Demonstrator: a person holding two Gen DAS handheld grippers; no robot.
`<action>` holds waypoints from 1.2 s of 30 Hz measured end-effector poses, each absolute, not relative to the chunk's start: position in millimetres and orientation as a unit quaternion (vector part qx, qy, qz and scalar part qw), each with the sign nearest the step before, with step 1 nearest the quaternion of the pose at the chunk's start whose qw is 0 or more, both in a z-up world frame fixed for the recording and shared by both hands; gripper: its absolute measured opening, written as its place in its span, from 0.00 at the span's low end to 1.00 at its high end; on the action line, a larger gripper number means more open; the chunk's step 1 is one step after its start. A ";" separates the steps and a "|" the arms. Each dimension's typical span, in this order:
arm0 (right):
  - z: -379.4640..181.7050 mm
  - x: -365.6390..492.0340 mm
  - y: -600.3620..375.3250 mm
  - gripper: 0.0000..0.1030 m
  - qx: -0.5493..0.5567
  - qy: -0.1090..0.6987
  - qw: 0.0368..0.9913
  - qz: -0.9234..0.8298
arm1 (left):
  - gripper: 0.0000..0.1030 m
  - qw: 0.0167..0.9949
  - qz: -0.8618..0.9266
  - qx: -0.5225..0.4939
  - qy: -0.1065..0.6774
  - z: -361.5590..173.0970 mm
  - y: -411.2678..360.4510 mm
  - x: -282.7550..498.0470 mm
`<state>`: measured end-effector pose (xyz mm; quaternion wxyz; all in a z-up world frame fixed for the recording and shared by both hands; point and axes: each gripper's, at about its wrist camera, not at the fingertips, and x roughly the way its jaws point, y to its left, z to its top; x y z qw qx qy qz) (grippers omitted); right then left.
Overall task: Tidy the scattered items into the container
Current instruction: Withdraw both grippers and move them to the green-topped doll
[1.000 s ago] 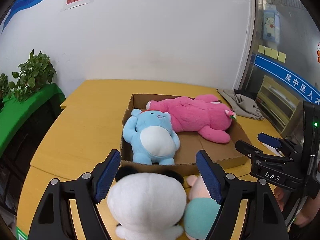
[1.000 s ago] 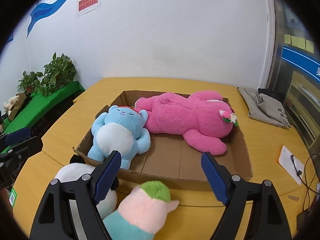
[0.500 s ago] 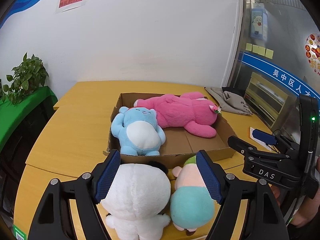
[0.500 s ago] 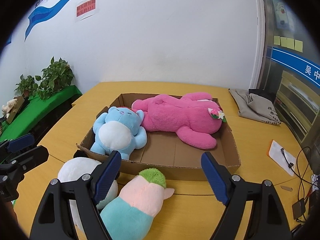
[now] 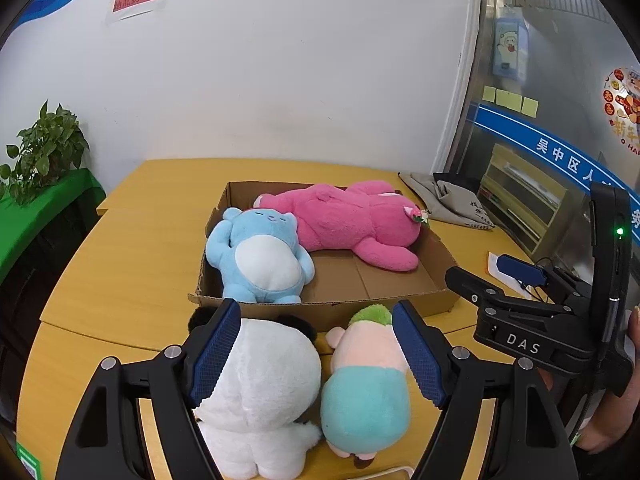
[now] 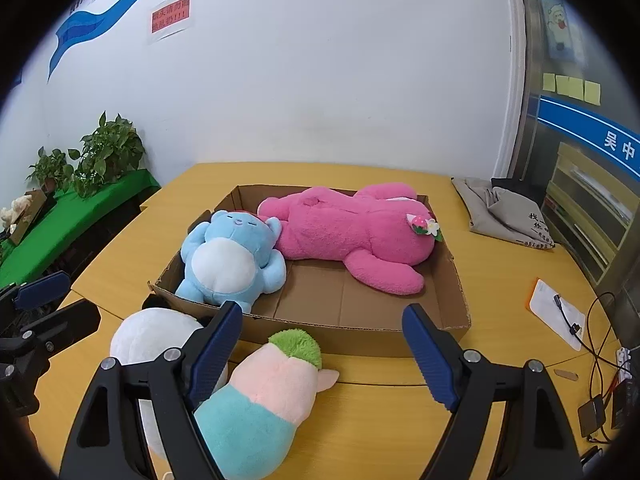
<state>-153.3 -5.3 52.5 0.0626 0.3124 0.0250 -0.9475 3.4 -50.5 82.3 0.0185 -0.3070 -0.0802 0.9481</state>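
Left claw (image 5: 316, 344) and right claw (image 6: 322, 346), both spread apart and empty, are poised over white plush (image 5: 260, 384) and pink-teal plush (image 6: 260, 404) left on worktop (image 6: 500, 280); blue plush (image 6: 230, 260) and pink plush (image 6: 348, 232) are lodged in cardboard box (image 6: 352, 334).

Four plush toys (image 5: 260, 264); one cardboard box (image 5: 328, 312); potted plants (image 6: 108, 152), perhaps two.

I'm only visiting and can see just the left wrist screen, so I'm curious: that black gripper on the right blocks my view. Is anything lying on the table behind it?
Observer: Yes. The right wrist view shows a white card with an orange edge lying right of the cardboard box, with a cable end resting on it.
Visitor: And the green shelf, does it hold only plants?
Observer: No. A small beige plush sits at its far left end.
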 end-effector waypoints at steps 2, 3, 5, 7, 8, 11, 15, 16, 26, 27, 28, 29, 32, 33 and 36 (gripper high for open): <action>52.0 -155.0 -3.7 0.80 0.315 0.023 0.062 -0.947 | 0.79 0.021 0.948 -0.309 -0.076 80.9 -47.6 2.6; 51.9 -155.6 -2.8 0.80 0.315 0.021 0.063 -0.947 | 0.79 0.023 0.947 -0.311 -0.075 79.8 -46.3 1.8; 52.1 -155.3 -1.7 0.80 0.313 0.021 0.060 -0.948 | 0.79 0.025 0.946 -0.313 -0.075 78.0 -44.7 1.3; 51.9 -156.0 0.1 0.80 0.314 0.018 0.058 -0.948 | 0.79 0.030 0.946 -0.315 -0.075 76.2 -42.7 0.8; 51.6 -156.5 1.0 0.80 0.315 0.017 0.057 -0.947 | 0.79 0.032 0.945 -0.317 -0.075 75.5 -41.6 0.3; 50.6 -157.2 3.2 0.80 0.316 0.016 0.056 -0.947 | 0.79 0.036 0.944 -0.320 -0.074 72.8 -37.9 -0.8; 49.0 -158.6 5.4 0.80 0.319 0.013 0.053 -0.946 | 0.79 0.043 0.942 -0.326 -0.069 68.5 -33.1 -1.0; 48.6 -158.4 5.8 0.80 0.319 0.013 0.053 -0.946 | 0.79 0.043 0.941 -0.327 -0.069 67.5 -32.4 -1.0; 47.6 -160.0 7.2 0.80 0.320 0.014 0.052 -0.946 | 0.79 0.055 0.935 -0.342 -0.071 54.8 -24.9 -2.5; 46.7 -160.5 8.3 0.80 0.321 0.013 0.052 -0.945 | 0.79 0.056 0.935 -0.343 -0.071 54.1 -24.3 -3.2; 45.2 -161.0 9.3 0.80 0.323 0.012 0.053 -0.945 | 0.79 0.057 0.934 -0.345 -0.072 53.0 -23.6 -3.6; 43.6 -161.7 10.3 0.80 0.325 0.011 0.052 -0.944 | 0.79 0.058 0.933 -0.347 -0.073 51.4 -23.1 -4.1; 40.2 -162.8 12.8 0.80 0.330 0.009 0.052 -0.942 | 0.79 0.063 0.930 -0.355 -0.073 44.7 -20.9 -6.9; 38.5 -163.3 13.8 0.80 0.332 0.008 0.051 -0.942 | 0.79 0.064 0.928 -0.359 -0.073 42.2 -20.0 -7.7; 35.0 -164.6 14.1 0.80 0.337 0.008 0.053 -0.940 | 0.79 0.072 0.922 -0.373 -0.077 28.6 -15.0 -11.4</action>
